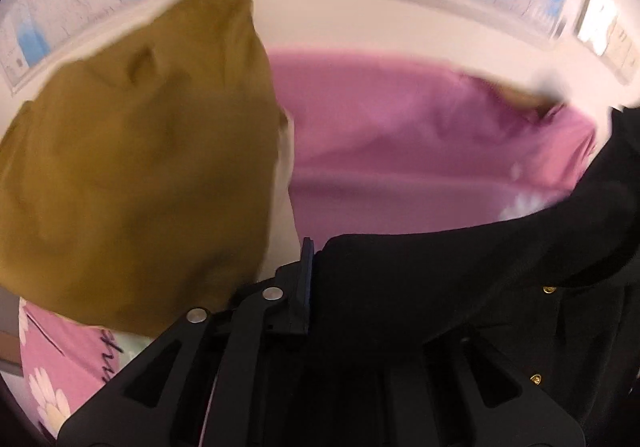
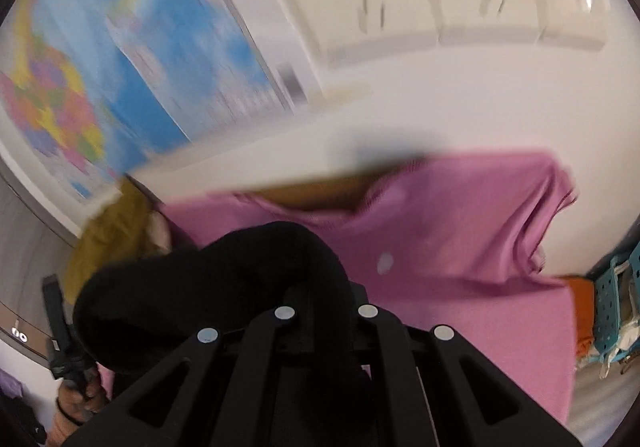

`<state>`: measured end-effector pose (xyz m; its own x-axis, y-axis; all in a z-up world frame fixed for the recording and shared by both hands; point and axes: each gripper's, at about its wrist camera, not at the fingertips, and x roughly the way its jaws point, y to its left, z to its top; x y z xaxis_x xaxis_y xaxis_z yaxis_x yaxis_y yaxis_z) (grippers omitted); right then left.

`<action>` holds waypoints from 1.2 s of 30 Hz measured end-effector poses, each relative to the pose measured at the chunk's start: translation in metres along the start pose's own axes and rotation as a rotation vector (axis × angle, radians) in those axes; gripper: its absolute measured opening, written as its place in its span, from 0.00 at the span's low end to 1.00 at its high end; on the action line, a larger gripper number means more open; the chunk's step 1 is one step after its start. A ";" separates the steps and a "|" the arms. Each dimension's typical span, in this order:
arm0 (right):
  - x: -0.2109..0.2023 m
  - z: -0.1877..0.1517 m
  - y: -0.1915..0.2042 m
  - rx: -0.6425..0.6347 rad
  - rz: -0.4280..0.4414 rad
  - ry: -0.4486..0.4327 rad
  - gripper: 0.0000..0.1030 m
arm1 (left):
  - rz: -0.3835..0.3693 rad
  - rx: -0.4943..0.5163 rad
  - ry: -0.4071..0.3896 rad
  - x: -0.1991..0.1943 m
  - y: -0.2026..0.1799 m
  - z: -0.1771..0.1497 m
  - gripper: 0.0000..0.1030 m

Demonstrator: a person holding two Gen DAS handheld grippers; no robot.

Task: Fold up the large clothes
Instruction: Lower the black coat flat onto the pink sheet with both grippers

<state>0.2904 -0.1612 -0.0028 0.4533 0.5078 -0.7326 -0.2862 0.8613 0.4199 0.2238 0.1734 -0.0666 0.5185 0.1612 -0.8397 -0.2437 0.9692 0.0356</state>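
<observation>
Both grippers clamp the black garment (image 1: 440, 279). The left gripper (image 1: 310, 267) has its jaws pinched on a fabric edge near the small gold buttons (image 1: 549, 289). The right gripper (image 2: 320, 311) is closed on a rolled fold of the same cloth. The garment hangs above a pink garment (image 2: 460, 247) spread on the white surface (image 2: 460, 115). An olive-brown garment (image 1: 140, 175) lies beside it, left. A wall map (image 2: 132, 59) is behind.

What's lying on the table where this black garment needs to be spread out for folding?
A pink garment is spread across the white table, right below the black garment both grippers are clamped on. An olive-brown garment lies beside the pink one, on its left in the left wrist view. Both take up the laying space.
</observation>
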 end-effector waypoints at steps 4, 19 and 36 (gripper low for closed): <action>0.044 -0.011 -0.017 0.056 -0.081 0.078 0.12 | 0.050 0.083 0.031 0.023 -0.009 -0.012 0.14; -0.099 -0.140 -0.036 -0.122 0.041 0.149 0.85 | -0.144 0.306 -0.196 -0.073 -0.039 -0.054 0.80; -0.210 -0.183 -0.070 -0.005 0.027 -0.101 0.02 | -0.252 0.447 -0.138 -0.076 -0.099 -0.108 0.81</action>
<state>0.0610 -0.3318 0.0239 0.5280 0.5301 -0.6635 -0.3036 0.8474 0.4355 0.1204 0.0452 -0.0646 0.6263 -0.0929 -0.7740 0.2600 0.9609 0.0950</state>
